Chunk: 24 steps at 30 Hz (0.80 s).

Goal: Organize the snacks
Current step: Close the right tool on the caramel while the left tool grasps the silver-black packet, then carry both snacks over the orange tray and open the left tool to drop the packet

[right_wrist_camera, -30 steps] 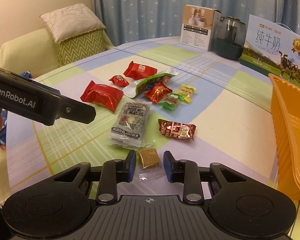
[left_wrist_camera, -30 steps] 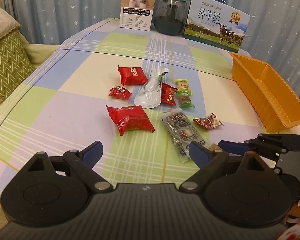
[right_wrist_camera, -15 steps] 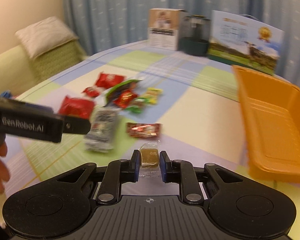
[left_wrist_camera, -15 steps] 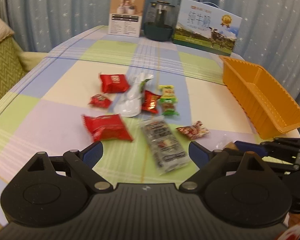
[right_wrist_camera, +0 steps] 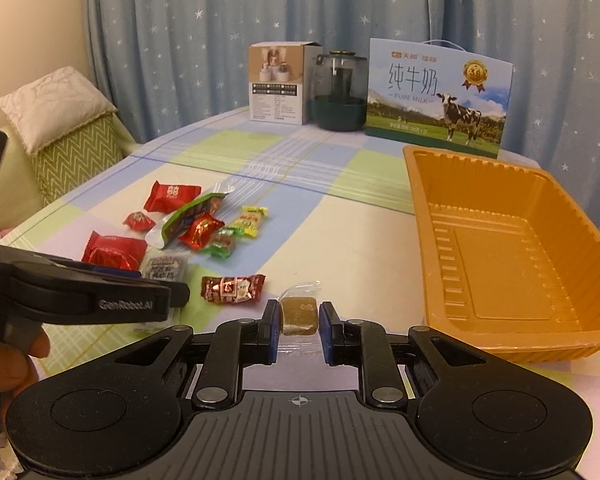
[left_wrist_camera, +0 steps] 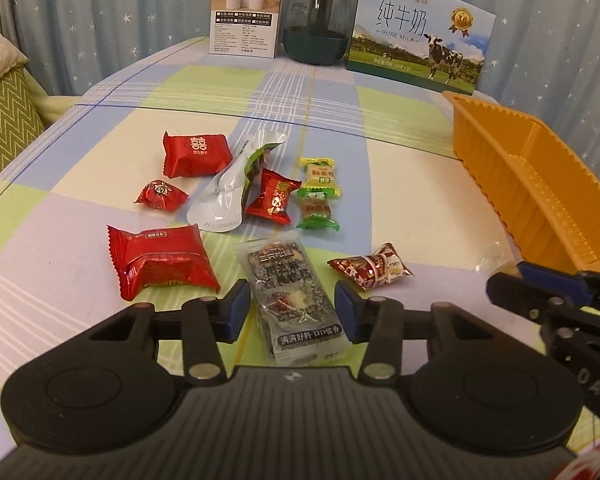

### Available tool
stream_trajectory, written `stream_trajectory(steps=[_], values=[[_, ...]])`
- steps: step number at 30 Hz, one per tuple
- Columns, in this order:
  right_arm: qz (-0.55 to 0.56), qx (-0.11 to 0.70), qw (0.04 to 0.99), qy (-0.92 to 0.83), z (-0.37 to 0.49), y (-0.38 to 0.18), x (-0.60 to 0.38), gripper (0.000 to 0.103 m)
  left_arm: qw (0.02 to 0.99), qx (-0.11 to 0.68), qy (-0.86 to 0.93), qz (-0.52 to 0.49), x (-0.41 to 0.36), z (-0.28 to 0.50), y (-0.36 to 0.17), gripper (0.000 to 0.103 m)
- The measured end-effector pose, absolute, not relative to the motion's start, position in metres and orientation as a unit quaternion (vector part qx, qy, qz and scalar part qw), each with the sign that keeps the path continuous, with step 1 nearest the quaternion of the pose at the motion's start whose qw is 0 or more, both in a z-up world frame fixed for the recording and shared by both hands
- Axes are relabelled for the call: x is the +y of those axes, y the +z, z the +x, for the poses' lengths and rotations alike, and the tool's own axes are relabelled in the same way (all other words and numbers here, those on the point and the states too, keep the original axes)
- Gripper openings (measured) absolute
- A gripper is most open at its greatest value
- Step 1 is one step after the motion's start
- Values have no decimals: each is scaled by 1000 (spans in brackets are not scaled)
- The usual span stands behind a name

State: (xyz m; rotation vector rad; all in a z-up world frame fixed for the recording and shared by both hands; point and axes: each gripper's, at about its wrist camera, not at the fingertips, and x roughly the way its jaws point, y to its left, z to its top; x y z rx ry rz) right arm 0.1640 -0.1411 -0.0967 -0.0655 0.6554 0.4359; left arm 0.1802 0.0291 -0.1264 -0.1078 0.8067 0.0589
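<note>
Since a second ago: left gripper (left_wrist_camera: 288,312) brought down from idle over the desk edge to straddle the grey packet (left_wrist_camera: 294,300), jaws narrowed; right gripper (right_wrist_camera: 299,332) lifted off the desk (right_wrist_camera: 340,208) and swung toward the tray, brown candy (right_wrist_camera: 298,315) carried along.

Nearest, lower centre of the right wrist view: jaws clamped on the brown candy, pads against both its flanks, clear wrapper sticking out above and below. Held clear of the desk, just left of the orange tray (right_wrist_camera: 428,240), which stands bare at right.

Lower centre of the left wrist view: jaws apart, one pad on each side of the grey packet, small gaps on both sides, nothing gripped. Packet flat on the desk, long axis running away from the camera.

Further up, mid-frame: remaining snacks in a loose cluster, among them a large red pack (left_wrist_camera: 160,264), a striped twist candy (left_wrist_camera: 370,270), a silver pouch (left_wrist_camera: 228,196) and green-wrapped sweets (left_wrist_camera: 318,196). All on the desk, none in the tray.

Step in hand, by judgement: first transfer under way, second pick being lined up. Next for the right: carry over the tray's near rim, then release. Next for the left: close squarely on the packet's sides, likely slippery film, then lift.
</note>
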Motion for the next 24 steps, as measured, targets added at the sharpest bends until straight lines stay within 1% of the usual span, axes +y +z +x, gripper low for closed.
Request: stream_trajectory(steps=[3,9,13,17,24], values=[[-31,319,923,213,164,-96,-141,21,918,395,29,-35,25,184,-130,39],[-25,311,926,212,163,-89,-142,21,914,403,34,-29,24,181,-128,36],[-20,303,929,211,163,-82,-144,21,916,397,35,-51,30,173,-121,36],[-16,293,933,208,162,-72,-148,21,923,381,28,-53,27,166,-106,35],[1,291,942,168,175,-49,-179,21,933,355,-8,-60,3,169,-79,35]])
